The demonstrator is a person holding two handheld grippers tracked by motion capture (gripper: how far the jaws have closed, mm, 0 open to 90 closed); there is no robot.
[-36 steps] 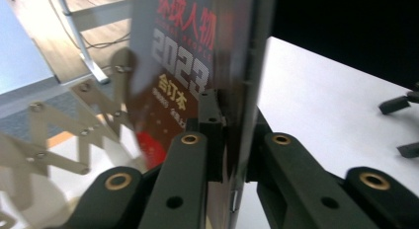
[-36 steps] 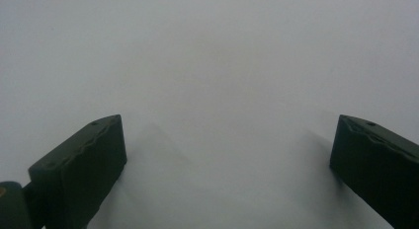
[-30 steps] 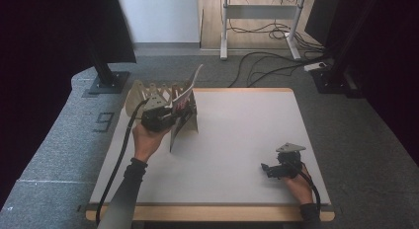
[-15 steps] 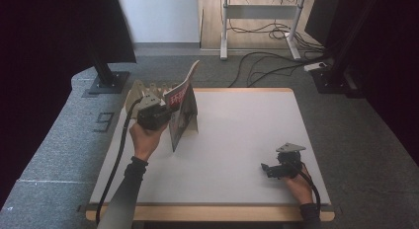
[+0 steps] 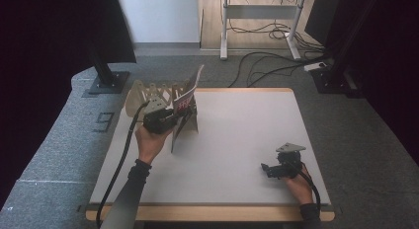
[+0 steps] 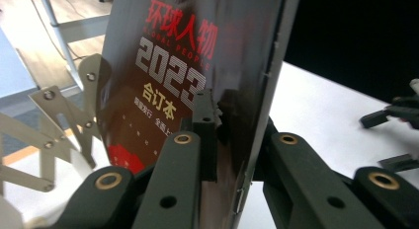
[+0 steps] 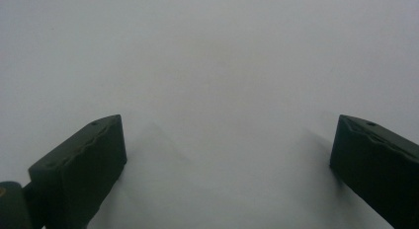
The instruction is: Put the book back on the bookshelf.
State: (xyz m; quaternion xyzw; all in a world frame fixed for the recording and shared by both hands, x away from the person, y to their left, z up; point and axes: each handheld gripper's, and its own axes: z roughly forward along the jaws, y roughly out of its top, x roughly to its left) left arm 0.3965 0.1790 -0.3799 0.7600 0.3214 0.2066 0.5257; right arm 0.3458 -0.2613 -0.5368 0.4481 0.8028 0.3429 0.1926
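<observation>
My left gripper [image 5: 182, 116] is shut on the lower edge of a glossy dark magazine [image 5: 189, 96], which it holds upright over the back left of the white table [image 5: 237, 135]. In the left gripper view the magazine [image 6: 188, 66] shows red and white print with "2023", and the left gripper [image 6: 232, 125] has one jaw on each side of it. Just behind it stands a pale folding lattice rack [image 5: 148, 93], also seen beside the cover as the rack [image 6: 54, 120]. My right gripper [image 5: 265, 169] rests open on the table at the front right. The right gripper [image 7: 227, 155] has nothing between its jaws.
The other hand's gripper [image 6: 395, 115] appears far off at the right of the left gripper view. Beyond the table lie grey floor mats, a black stand base [image 5: 106, 81], desk legs and loose cables [image 5: 267, 61].
The left gripper and the magazine wobbled slightly left toward the rack and back, staying about where they were. The right gripper has not moved.
</observation>
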